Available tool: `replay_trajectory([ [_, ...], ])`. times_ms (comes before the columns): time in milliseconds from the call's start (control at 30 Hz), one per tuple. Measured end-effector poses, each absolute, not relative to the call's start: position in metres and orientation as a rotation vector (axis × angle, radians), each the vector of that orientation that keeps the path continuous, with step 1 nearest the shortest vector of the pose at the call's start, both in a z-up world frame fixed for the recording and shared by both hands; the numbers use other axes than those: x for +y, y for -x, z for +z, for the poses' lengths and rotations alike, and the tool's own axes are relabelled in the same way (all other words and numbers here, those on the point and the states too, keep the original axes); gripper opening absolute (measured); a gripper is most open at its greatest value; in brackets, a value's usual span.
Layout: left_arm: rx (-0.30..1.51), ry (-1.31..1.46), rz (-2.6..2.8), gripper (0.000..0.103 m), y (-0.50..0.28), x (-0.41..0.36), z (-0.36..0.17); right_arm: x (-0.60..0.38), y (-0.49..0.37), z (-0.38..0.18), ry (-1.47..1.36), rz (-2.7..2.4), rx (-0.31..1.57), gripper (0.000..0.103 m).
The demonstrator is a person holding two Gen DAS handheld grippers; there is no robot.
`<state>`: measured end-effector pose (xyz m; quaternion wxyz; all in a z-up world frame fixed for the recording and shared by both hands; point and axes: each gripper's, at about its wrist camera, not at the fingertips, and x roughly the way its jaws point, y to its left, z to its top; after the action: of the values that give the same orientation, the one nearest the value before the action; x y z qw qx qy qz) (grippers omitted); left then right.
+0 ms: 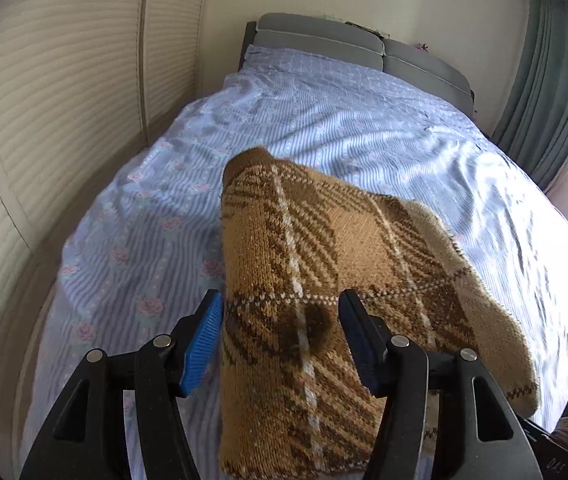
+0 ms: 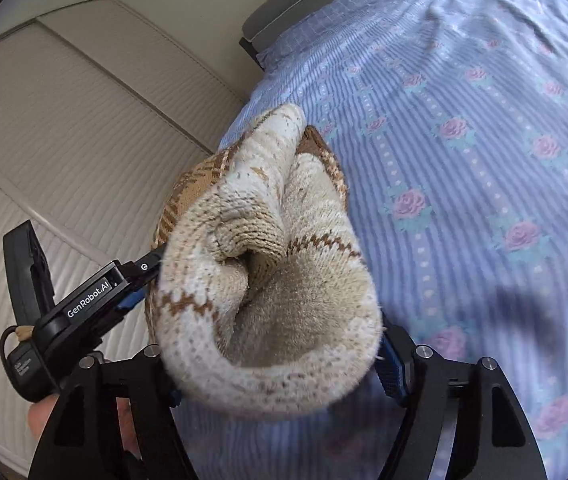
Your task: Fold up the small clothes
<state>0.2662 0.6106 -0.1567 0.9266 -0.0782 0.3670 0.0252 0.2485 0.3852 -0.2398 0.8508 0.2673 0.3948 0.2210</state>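
A brown and cream plaid knit garment [image 1: 304, 248] lies folded on the bed, stretching away from my left gripper [image 1: 279, 300]. That gripper is open, its blue pads [image 1: 203, 340] standing on either side of the near part of the knit. In the right wrist view the same garment [image 2: 267, 280] shows its cream underside, bunched into a roll. It sits between the jaws of my open right gripper [image 2: 279, 356] and hides the left pad; the right pad [image 2: 392, 372] is at its fuzzy edge. The left gripper [image 2: 143, 280] reaches the knit from the left.
The bed [image 1: 324, 112] has a blue striped sheet with pink roses [image 2: 464, 140] and grey headboard cushions [image 1: 316, 36]. Cream louvred doors [image 1: 55, 100] stand close on the left. A green curtain [image 1: 548, 80] hangs at the right. A person's hand [image 2: 39, 416] holds the left gripper.
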Motion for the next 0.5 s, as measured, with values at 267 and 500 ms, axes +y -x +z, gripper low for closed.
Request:
replay_trajectory([
  [267, 0.749, 0.118, 0.040, 0.066, -0.257, 0.566, -0.146, 0.344, -0.242, -0.170, -0.434, 0.631, 0.581, 0.073],
  [500, 0.730, 0.235, 0.109, 0.067, -0.243, 0.579, -0.165, 0.394, -0.309, -0.177, -0.423, 0.940, 0.793, 0.073],
])
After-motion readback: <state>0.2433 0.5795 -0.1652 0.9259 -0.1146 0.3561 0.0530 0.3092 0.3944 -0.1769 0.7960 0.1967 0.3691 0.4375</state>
